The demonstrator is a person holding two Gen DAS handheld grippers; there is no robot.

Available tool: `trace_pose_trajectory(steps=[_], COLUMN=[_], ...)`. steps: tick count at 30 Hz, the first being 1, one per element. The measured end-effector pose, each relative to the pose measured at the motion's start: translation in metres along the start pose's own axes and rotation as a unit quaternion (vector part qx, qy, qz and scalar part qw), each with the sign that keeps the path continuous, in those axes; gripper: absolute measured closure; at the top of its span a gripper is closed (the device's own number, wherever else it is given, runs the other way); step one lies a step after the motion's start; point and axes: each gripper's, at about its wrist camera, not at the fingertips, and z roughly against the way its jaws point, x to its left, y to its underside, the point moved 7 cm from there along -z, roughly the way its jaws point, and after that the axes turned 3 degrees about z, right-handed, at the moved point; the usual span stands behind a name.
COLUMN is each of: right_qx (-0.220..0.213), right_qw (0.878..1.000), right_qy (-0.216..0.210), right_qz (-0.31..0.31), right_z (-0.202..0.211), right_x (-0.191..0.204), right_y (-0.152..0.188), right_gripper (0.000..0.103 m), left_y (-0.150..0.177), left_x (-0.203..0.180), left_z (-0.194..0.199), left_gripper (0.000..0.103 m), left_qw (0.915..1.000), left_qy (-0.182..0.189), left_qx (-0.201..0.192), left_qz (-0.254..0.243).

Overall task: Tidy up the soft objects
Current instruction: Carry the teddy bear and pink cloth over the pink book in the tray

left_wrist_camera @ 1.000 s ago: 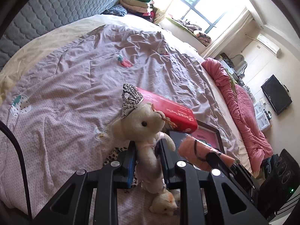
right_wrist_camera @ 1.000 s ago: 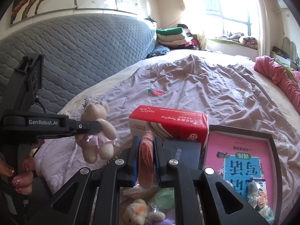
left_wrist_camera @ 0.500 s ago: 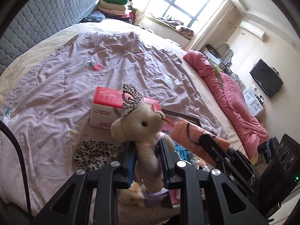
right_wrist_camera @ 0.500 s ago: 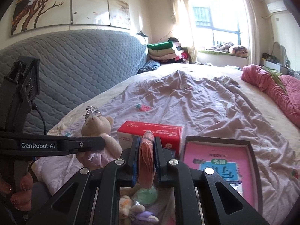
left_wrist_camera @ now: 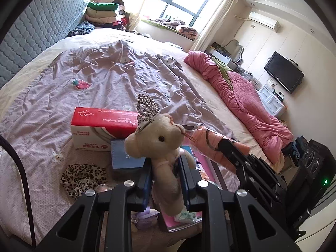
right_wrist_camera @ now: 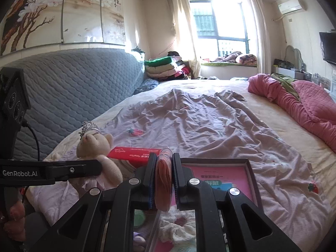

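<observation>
My left gripper [left_wrist_camera: 166, 166] is shut on the body of a cream teddy bear [left_wrist_camera: 161, 145] that wears a silver crown, held above the bed. In the right wrist view the same bear [right_wrist_camera: 100, 153] hangs at the left in the other gripper. My right gripper [right_wrist_camera: 164, 163] is shut on a folded salmon-pink cloth [right_wrist_camera: 164, 180]. From the left wrist, that cloth [left_wrist_camera: 208, 145] shows to the bear's right. A leopard-print scrunchie [left_wrist_camera: 82, 176] lies on the lilac quilt [left_wrist_camera: 105, 71].
A red tissue box [left_wrist_camera: 98, 126], a blue booklet [left_wrist_camera: 126, 157] and a dark tray [right_wrist_camera: 252, 180] with a pink book sit near the bed's front edge. A pink blanket [left_wrist_camera: 241, 100] lies along the right. A grey headboard [right_wrist_camera: 73, 96] and folded bedding [right_wrist_camera: 163, 67] stand behind.
Both grippers have risen and pulled back with the bear and the cloth. The red box and the tray now sit lower and farther off. The leopard scrunchie has come into view.
</observation>
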Motion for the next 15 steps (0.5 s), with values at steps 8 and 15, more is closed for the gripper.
trace_pose_trajectory(steps=[8,15], right_qx=[-0.015,-0.022], right_qw=[1.0,0.998], right_qy=[0.021,0.043], right_qz=[-0.01,-0.031], right_z=[0.012,0.021], right_x=[-0.024,-0.054], right_y=[-0.003,0.0], right_gripper=[0.088,0.088], left_y=[0.002,0.004], left_x=[-0.018,-0.039], left_z=[-0.011,-0.03], left_gripper=[0.079,0.078], left_qw=[0.9998,0.9992], left_qy=[0.011,0.022], left_qx=[0.007,0.019], left_qz=[-0.014,-0.026])
